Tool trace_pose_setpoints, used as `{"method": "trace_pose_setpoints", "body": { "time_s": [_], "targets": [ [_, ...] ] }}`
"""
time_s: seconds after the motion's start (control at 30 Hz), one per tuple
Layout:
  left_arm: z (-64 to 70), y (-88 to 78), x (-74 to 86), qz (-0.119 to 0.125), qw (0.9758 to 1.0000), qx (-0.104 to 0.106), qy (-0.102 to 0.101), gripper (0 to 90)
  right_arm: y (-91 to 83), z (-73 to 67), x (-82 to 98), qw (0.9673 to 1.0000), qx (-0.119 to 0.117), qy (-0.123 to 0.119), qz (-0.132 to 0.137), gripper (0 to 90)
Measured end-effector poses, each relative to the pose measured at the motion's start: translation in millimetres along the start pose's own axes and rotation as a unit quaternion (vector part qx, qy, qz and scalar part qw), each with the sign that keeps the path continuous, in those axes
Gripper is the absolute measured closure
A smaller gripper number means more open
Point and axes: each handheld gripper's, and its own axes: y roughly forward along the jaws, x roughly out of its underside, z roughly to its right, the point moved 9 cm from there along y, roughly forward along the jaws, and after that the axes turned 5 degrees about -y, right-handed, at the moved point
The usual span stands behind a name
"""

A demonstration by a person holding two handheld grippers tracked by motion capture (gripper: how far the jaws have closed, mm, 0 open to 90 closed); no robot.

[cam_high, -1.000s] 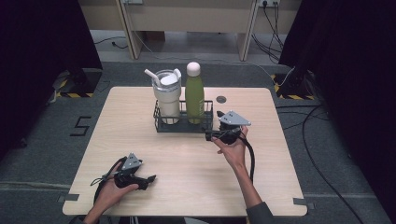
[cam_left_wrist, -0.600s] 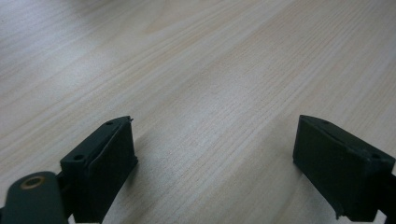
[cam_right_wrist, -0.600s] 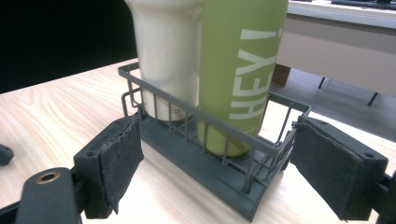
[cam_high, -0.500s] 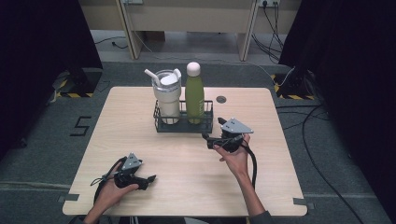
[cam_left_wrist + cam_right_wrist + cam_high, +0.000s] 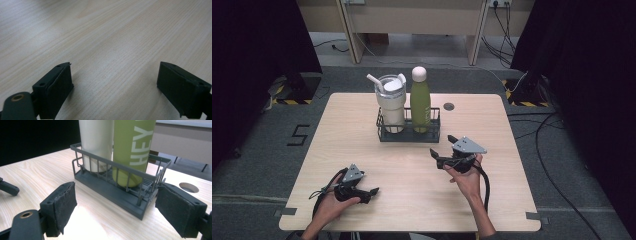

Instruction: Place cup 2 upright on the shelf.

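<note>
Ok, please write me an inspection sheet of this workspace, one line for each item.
Surface: light wooden table, with a round hole.
Job's things: dark wire rack holding white tumbler and green bottle, both upright.
Clutter: nothing seen.
Grippers: left gripper open, low over the table; right gripper open, empty, apart from the rack.
Cables: one trails from each gripper; more lie on the floor.
Surroundings: grey floor, dark curtains, number marking.
</note>
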Motion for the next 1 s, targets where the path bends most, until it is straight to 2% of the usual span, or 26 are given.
{"method": "trace_pose_setpoints", "body": {
  "time_s": [0.27, 0.4, 0.47, 1.0],
  "targets": [
    [0.0, 0.0, 0.0, 0.000, 1.0000, 0.000, 0.000, 11.9, -4.7, -3.5, 9.8, 0.9999, -0.005, -0.004, -0.010, 16.9],
    [0.0, 0.0, 0.0, 0.000, 1.0000, 0.000, 0.000, 11.9, -9.9, -6.2, 16.9, 0.9997, -0.010, -0.005, -0.023, 16.8],
    [0.0, 0.0, 0.0, 0.000, 1.0000, 0.000, 0.000, 11.9, -13.6, -7.5, 20.3, 0.9993, -0.008, -0.014, -0.033, 16.5],
    [0.0, 0.0, 0.0, 0.000, 1.0000, 0.000, 0.000, 11.9, -28.0, -20.2, 31.2, 0.9981, -0.027, -0.016, -0.053, 15.4]
  ]
}}
